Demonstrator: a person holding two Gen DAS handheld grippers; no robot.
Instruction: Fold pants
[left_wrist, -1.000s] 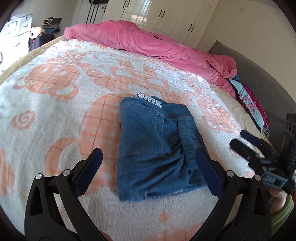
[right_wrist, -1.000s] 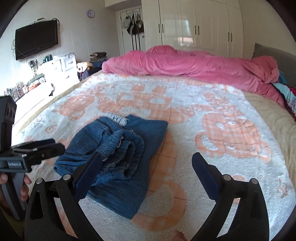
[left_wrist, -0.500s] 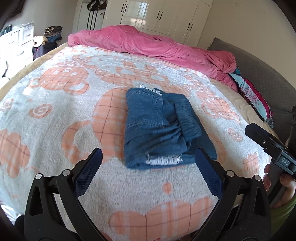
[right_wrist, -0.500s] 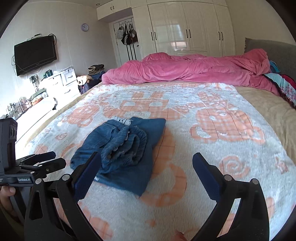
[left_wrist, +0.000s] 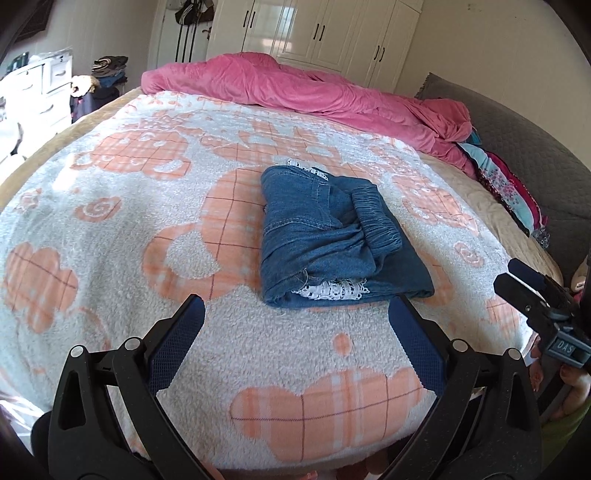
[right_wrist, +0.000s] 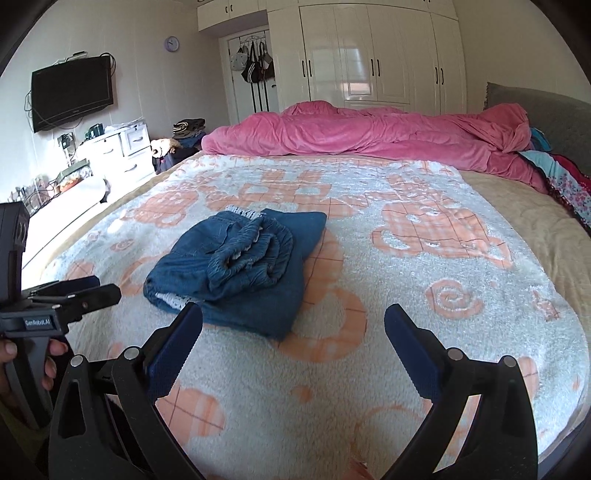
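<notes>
1. Both grippers are off the cloth: the left gripper (left_wrist: 295, 325) and the right gripper (right_wrist: 293, 328) hang above the near edge of the bed (left_wrist: 110, 229), each with its fingers spread wide and nothing between them.
2. The pants (left_wrist: 332, 240) lie as a compact blue denim bundle on the peach-and-white blanket (right_wrist: 424, 295), around the middle of the bed and a little beyond both pairs of fingertips. The gathered waistband (right_wrist: 251, 254) sits bunched on top, and white lace trim (left_wrist: 332, 290) peeks out of the near edge.
3. Judged from this, the fold looks essentially done; what remains is tidying at most.
4. To finish well, I would press the bulging waistband flatter and tuck the lace back under the near fold, pinching only the top layer so the stack beneath does not slide apart.
5. Whether the bottom layer lies smooth cannot be told, since the bundle hides it.
6. In the right wrist view the left gripper's fingers (right_wrist: 88, 295) appear side-on, clear of the denim.
7. The pink duvet (right_wrist: 369, 133) lies well apart at the far side.
</notes>
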